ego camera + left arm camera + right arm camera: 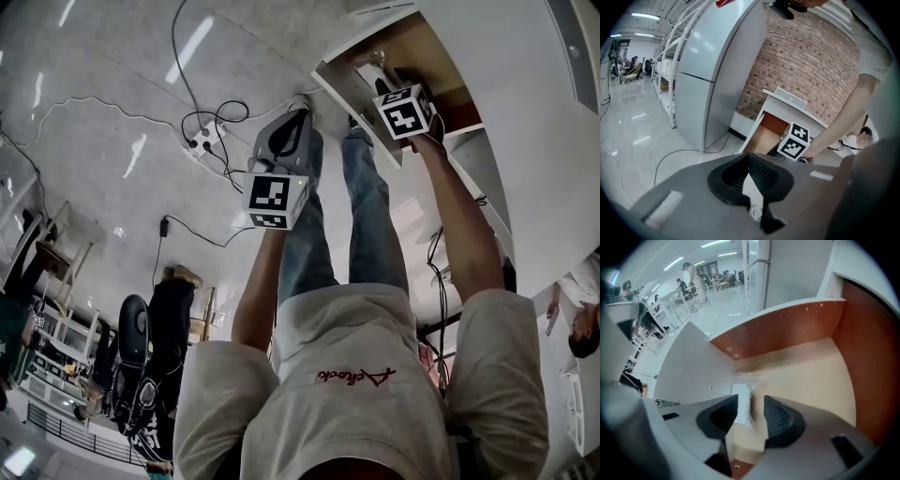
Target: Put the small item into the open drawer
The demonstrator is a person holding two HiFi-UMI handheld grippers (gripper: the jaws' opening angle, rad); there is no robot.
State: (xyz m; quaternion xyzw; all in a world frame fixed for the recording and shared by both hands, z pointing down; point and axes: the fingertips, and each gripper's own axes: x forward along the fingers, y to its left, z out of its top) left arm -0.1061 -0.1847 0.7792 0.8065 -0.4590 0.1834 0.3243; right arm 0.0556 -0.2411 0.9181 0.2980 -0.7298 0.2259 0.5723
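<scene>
The open drawer (806, 366) has a pale wooden floor and reddish-brown walls under a white desktop (534, 141). My right gripper (750, 416) points steeply down into it and is open. The small item (740, 401), a white piece in a clear wrapper, sits in the gap between the pads near the drawer's left wall; neither pad presses on it. In the head view this gripper (380, 80) reaches into the drawer (412, 47). My left gripper (292, 117) hangs over the floor to the drawer's left, shut and empty. The left gripper view shows its pads (764, 176) meeting at the tips and the drawer (764, 136) beyond.
A tall white refrigerator (717, 70) stands left of the desk against a brick wall (811, 70). A power strip with cables (208, 141) lies on the glossy floor. The person's legs (361, 216) stand before the drawer. Another person (169, 328) stands at the lower left.
</scene>
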